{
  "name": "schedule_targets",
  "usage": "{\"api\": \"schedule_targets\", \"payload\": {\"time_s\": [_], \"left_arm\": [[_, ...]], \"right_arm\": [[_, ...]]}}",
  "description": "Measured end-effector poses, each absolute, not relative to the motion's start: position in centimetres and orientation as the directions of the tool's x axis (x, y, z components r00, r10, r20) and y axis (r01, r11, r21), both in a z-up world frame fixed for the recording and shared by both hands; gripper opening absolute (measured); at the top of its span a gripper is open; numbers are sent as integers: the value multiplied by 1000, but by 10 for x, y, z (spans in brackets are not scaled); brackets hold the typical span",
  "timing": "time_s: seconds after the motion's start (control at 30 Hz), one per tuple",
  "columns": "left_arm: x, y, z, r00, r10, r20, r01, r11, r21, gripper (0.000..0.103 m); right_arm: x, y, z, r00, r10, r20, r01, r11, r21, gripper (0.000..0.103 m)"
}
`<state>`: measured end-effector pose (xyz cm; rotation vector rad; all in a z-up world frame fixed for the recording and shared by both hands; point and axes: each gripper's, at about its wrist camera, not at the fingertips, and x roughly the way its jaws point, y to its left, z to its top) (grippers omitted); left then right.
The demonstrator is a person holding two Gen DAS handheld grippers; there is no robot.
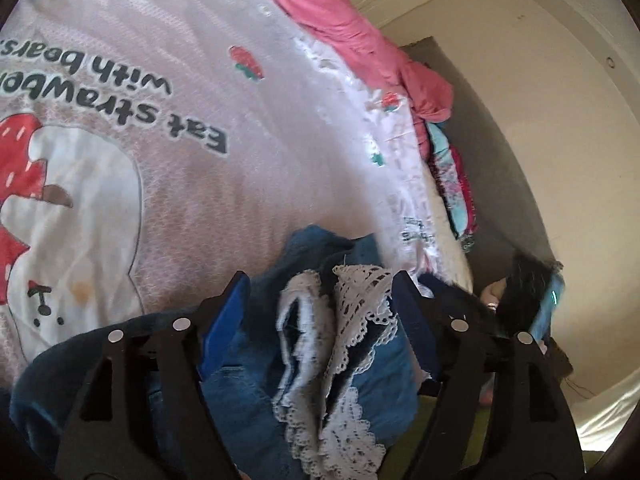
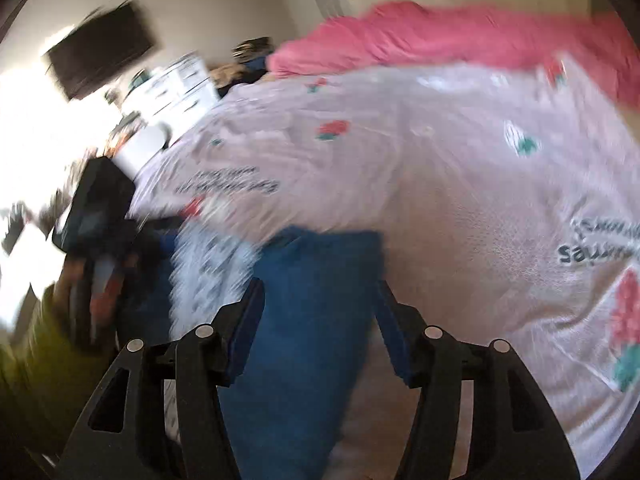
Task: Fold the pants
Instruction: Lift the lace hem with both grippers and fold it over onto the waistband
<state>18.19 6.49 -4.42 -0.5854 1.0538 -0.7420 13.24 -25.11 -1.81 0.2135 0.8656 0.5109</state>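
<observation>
My left gripper [image 1: 320, 300] stands open over the pants [image 1: 248, 364], blue denim with white lace trim [image 1: 360, 308]. The bunched cloth lies between my two fingers, but the pads do not press on it. The pants rest on the near edge of a pink bedspread [image 1: 200, 100] printed with strawberries. My right gripper [image 2: 318, 312] is also open; a flat blue part of the pants [image 2: 304, 320] lies between its fingers and just below them, untouched. This view is blurred. Far behind lies a pink blanket [image 2: 460, 36].
</observation>
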Motion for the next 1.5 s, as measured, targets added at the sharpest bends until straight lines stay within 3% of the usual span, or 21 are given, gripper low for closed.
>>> {"api": "schedule_targets", "payload": {"time_s": [0.13,0.27,0.33,0.37,0.43,0.5,0.53,0.57,0.83,0.9,1.0,1.1,1.33,1.5], "left_arm": [[181,64,-44,286,-788,-545,268,612,-744,65],[182,63,-44,242,-847,-473,275,528,-804,70],[182,63,-43,237,-866,-441,277,495,-824,72],[182,62,-43,241,-859,-452,275,507,-817,72],[182,57,-46,244,-833,-497,269,550,-791,72],[181,50,-46,248,-803,-541,279,594,-754,52],[180,43,-45,256,-773,-580,293,634,-715,21],[179,39,-44,262,-759,-596,302,651,-696,12],[181,21,-32,383,-614,-690,367,787,-496,13],[186,25,-46,353,-619,-701,330,784,-526,14],[187,34,-56,336,-614,-714,301,788,-536,19],[181,43,-43,363,-601,-712,308,799,-517,36],[131,54,-20,415,-542,-731,341,837,-428,42],[88,58,-17,401,-555,-729,337,829,-446,47]], "right_arm": [[186,-255,-51,435,597,-674,-265,800,537,55],[187,-240,-69,389,612,-689,-242,789,564,52],[180,-236,-70,374,645,-667,-267,763,588,40],[179,-234,-70,375,646,-664,-277,762,585,39],[172,-236,-65,391,645,-657,-304,764,569,22],[164,-239,-57,418,655,-630,-334,755,564,14],[160,-241,-53,433,658,-616,-343,752,563,14],[156,-244,-48,454,653,-606,-347,756,554,13],[163,-236,-43,523,533,-665,-346,846,406,15],[167,-227,-55,513,448,-732,-332,890,312,27],[156,-227,-55,538,413,-734,-339,904,260,36],[137,-241,-45,585,385,-714,-302,920,248,50],[76,-247,-27,568,476,-671,-352,878,325,51],[40,-239,-24,553,505,-662,-389,860,331,51]]}}
